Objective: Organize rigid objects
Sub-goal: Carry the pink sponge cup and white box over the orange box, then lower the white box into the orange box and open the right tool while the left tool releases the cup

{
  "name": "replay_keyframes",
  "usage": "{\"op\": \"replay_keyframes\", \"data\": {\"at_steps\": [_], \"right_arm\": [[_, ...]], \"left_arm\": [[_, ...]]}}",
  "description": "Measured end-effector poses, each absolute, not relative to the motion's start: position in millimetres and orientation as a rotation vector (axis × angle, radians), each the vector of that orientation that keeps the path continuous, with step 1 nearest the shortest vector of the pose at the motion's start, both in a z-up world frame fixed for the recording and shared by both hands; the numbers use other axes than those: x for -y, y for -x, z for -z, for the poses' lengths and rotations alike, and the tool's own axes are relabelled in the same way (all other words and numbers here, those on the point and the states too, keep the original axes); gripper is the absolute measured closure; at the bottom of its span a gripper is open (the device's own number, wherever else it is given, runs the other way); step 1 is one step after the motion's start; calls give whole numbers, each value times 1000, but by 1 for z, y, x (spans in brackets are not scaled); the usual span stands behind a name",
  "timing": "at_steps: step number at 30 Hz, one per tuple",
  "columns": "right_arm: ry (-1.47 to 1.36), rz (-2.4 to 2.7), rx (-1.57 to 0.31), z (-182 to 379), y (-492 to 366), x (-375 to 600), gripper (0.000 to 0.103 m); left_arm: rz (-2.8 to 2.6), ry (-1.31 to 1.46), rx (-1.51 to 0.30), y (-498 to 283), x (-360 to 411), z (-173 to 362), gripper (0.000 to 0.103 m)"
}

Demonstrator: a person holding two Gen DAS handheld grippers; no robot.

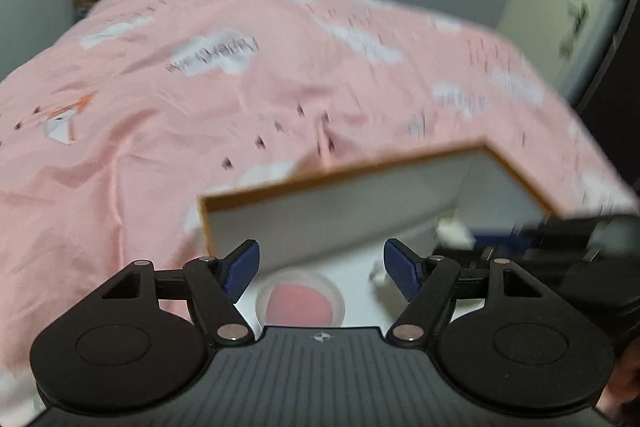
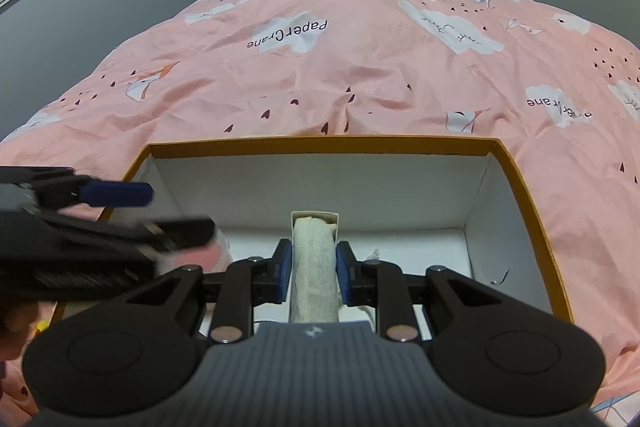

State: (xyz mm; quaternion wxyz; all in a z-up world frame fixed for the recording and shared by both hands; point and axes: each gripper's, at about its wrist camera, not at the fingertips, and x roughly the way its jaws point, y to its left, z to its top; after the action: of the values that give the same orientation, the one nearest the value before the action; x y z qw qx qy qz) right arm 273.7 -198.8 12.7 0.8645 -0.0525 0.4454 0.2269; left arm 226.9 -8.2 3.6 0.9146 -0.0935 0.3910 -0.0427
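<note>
Fingers of the right gripper (image 2: 313, 273) are clenching a beige cloth-wrapped roll (image 2: 313, 267) over the middle of the orange-rimmed white box (image 2: 320, 141) sitting on the pink bedspread (image 2: 360, 75). Left gripper (image 1: 320, 269) is hanging released near the box's left edge, nothing between its jaws, above a clear round container (image 1: 301, 301) with pink contents lying on the box floor.

Motion is blurring the box (image 1: 360, 203); the left hand-held gripper (image 2: 120, 211) is hiding the round container (image 2: 216, 251).
</note>
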Motion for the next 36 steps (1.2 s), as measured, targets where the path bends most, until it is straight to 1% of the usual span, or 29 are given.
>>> {"op": "replay_keyframes", "data": {"at_steps": [5,6,9,13,15,17,19,22,24,33,35,36], "right_arm": [[114,-494,-941,-11,-272,192,81],[113,-499,-946,-9,-272,190,81],[125,-506,-953,-7,-273,181,81],[126,-523,-968,-6,-274,172,81],[115,-539,-980,-5,-274,168,81],[94,-558,-1000,-3,-276,163,81],[56,-569,-1030,1,-280,161,81],[17,-568,-1071,8,-286,162,81],[-1,-560,-1092,8,-290,164,80],[86,-503,-1173,15,-304,166,75],[68,-498,-1189,17,-309,167,75],[38,-501,-1200,17,-311,168,77]], "left_arm": [[-81,311,-681,-203,-16,-15,20],[-109,320,-677,-199,-19,-15,20],[-125,350,-708,-196,-30,-9,24],[-115,396,-761,-195,-42,2,35],[-99,428,-782,-194,-47,9,39],[-72,466,-799,-187,-50,16,46],[-40,494,-819,-188,-51,22,56],[-11,532,-833,-187,-55,27,65],[2,561,-841,-188,-59,31,68],[14,582,-850,-188,-61,35,68],[13,587,-850,-189,-61,35,68],[13,588,-851,-190,-61,35,68]]}}
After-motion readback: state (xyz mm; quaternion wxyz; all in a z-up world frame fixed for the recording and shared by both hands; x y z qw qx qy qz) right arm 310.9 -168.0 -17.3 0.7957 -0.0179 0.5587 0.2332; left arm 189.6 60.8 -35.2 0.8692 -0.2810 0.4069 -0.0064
